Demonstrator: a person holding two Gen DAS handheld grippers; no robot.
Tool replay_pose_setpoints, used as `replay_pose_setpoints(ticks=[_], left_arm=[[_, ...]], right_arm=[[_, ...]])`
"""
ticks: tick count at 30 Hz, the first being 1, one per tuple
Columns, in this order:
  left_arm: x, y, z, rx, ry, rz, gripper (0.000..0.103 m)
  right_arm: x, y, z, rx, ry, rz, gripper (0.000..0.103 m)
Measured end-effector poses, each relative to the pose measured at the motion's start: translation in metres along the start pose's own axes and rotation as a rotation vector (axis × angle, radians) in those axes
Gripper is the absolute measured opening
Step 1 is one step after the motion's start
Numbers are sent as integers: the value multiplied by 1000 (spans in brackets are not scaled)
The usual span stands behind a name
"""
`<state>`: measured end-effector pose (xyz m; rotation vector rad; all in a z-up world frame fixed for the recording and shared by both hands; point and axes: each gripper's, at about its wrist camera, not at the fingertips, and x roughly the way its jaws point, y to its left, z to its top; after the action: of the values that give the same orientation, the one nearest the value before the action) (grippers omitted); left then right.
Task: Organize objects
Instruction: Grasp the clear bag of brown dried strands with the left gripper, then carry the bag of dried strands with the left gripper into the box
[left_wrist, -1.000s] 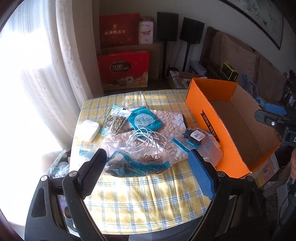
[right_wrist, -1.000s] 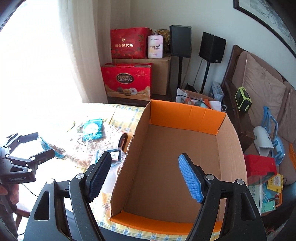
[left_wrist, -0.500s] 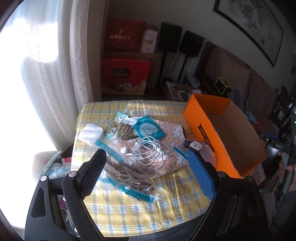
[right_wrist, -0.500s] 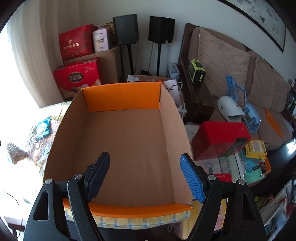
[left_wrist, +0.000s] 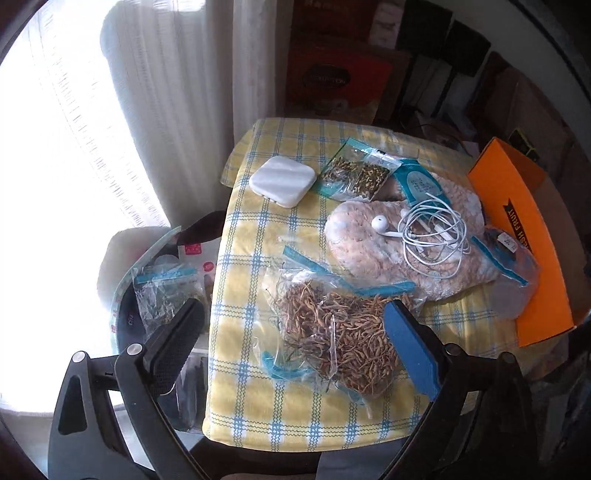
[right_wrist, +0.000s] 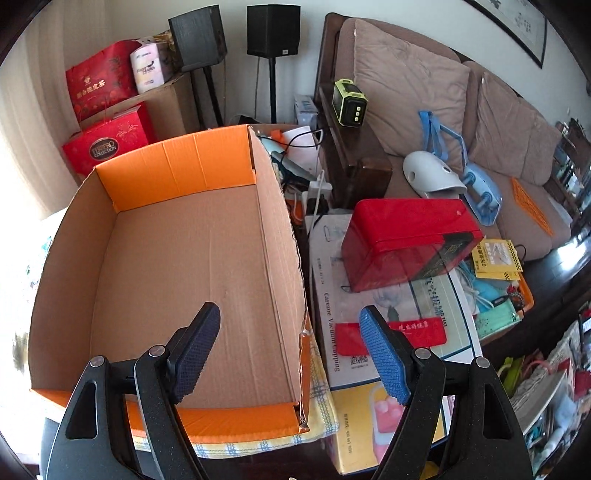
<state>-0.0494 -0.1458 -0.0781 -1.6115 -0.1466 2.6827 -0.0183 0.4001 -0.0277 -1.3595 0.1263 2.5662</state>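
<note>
Bag of dried herbs (left_wrist: 332, 332) lies on the checked counter (left_wrist: 251, 258) near its front edge, below the left gripper (left_wrist: 295, 343), whose jaws are opening, nothing pinched; tangled earphones (left_wrist: 432, 236) on a plush slipper (left_wrist: 373, 243) behind. Right gripper (right_wrist: 291, 350), jaws wide apart and empty, straddles the cardboard box's (right_wrist: 184, 258) right wall.

On the orange cardboard box (left_wrist: 524, 229) beside my left gripper I read "FRESH FRUIT", partly cut off. Past my right gripper, a red gift box (right_wrist: 110, 144) says "FERRERO COLLECTION", and a white flat carton (right_wrist: 332, 306) reads "Carezone Vacuum Cupping".
</note>
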Motion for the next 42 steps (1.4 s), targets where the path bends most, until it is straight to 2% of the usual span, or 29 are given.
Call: replay_pose_setpoints(ticks=[6,9,11,13,15,17,18,20,22,25,29,36,42], left_arm=[[16,13,-14,-46,53,-28,95],[25,13,-18,-64,89,-72,85],[29,7,-21,-57,107,-92,72],[31,1,-23,-43,108,-96,67],[31,-3,-22,-36,106,-105,57],[30,-4,-21,-42,96,-107,29],[30,-3,-20,-48,92,-100,26],[26,1,-18,-62,86,-114,8],[22,2,-17,-52,84,-132,5],[12,0,-16,-32,60,-140,3],[-16,-6,-10,-34,8,-203,3],[-80,-42,23,11,-146,-298,2],[-94,-86,49,26,-182,-405,2]], right_arm=[[12,-1,-5,-4,32,5,79],[17,2,-7,-1,49,23,78],[20,4,-8,-2,58,26,76],[22,5,-10,-4,64,31,73],[24,6,-10,-6,71,33,69],[25,7,-10,-13,76,31,59],[26,7,-11,-15,79,30,56],[27,7,-11,-19,81,27,49],[27,8,-12,-29,73,11,44],[28,7,-13,-27,82,9,26],[28,1,-14,-13,79,0,15],[24,-2,-14,3,71,21,12],[20,-3,-15,6,60,27,12]])
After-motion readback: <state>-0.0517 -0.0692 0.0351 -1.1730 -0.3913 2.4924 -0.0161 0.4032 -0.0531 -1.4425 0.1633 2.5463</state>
